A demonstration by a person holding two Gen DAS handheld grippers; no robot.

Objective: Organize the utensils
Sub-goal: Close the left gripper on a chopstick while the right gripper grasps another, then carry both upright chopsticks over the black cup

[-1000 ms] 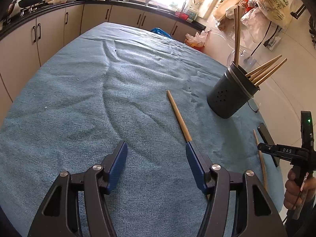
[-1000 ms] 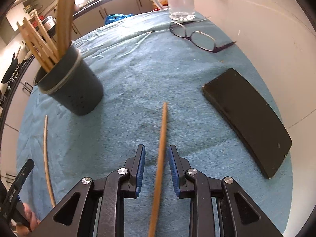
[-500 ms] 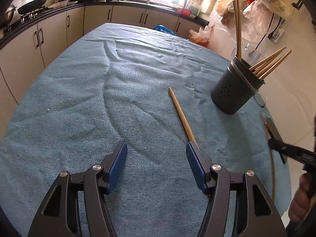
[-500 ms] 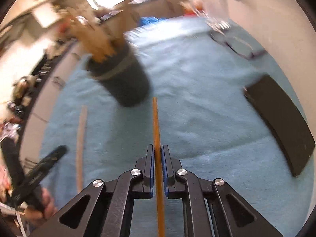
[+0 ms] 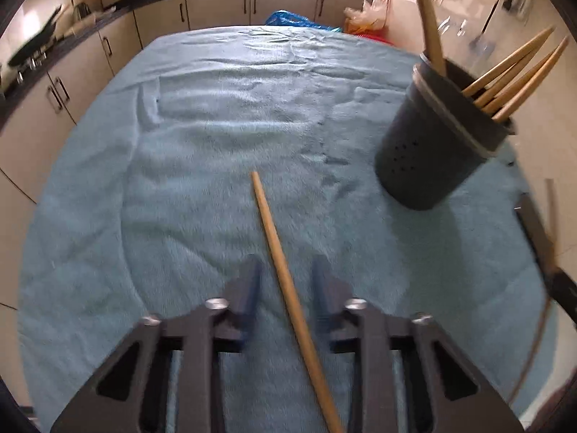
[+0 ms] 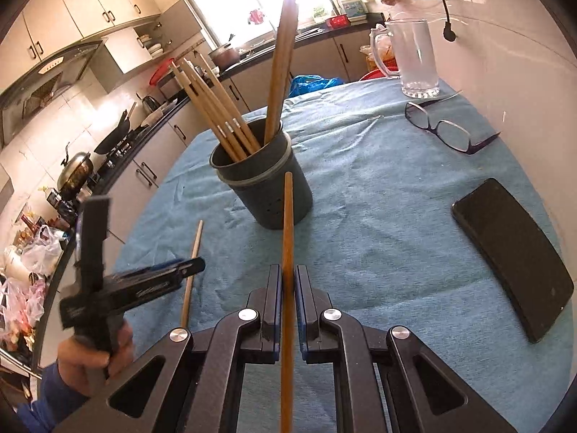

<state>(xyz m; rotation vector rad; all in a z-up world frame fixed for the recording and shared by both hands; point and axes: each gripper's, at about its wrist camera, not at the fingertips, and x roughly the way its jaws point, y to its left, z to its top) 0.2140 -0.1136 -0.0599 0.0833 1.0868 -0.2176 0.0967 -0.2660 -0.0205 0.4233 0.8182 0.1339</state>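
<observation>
At centre frame in the right wrist view stands our dark holder (image 6: pixel 265 187). We should lift the clamped chopstick (image 6: pixel 287 252) above its rim, tip it upright and release. Our right gripper (image 6: pixel 287 288) pinches that stick tight. Our left gripper (image 5: pixel 285 281) is partly open, straddling the chopstick on the cloth (image 5: pixel 274 238), apparently not gripping.

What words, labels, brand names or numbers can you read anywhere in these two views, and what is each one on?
Nothing here can be read with certainty.
White print on the side of the left tongs, seen from the right wrist view: blurred, unreadable.
Labels on the containers by the window: too small to read.
</observation>
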